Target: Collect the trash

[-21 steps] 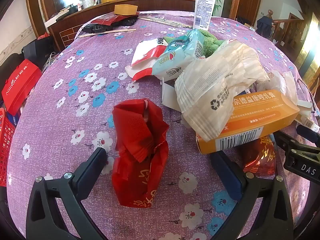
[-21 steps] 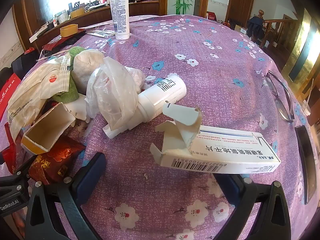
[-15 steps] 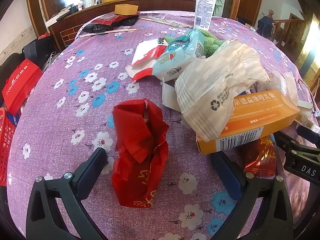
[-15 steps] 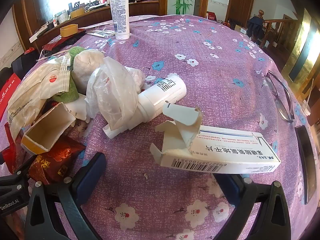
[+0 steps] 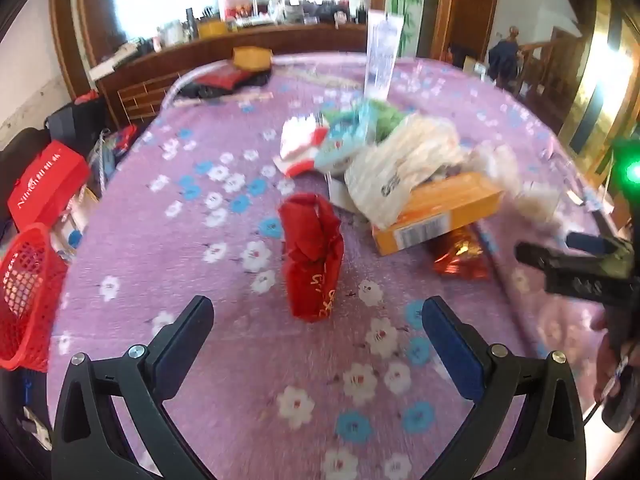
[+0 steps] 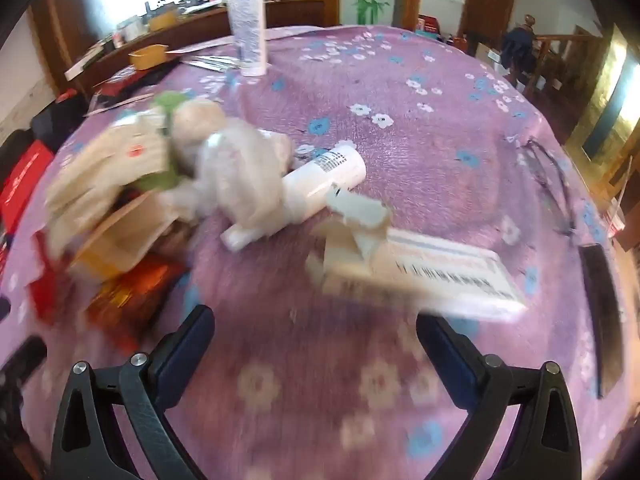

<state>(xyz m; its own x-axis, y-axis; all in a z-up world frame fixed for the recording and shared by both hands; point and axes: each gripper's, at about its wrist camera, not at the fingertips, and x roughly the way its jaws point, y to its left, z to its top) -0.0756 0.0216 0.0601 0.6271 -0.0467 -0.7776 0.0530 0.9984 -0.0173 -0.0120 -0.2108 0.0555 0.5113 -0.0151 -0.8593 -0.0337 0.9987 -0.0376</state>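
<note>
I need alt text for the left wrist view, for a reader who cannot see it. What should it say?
The open left gripper hovers over a purple flowered tablecloth, with a crumpled red bag lying just beyond its fingertips. Behind the bag is a heap of trash: an orange box, pale wrappers and a shiny red packet. A red basket sits at the left edge.

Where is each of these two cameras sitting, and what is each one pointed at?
Left wrist view: on the left gripper, looking down past its open fingers at a red wrapper; the other gripper shows at right.
Right wrist view: on the right gripper, fingers open, facing a white carton and white bottle.
Shared: the flowered purple tablecloth, orange box and standing tube.
</note>
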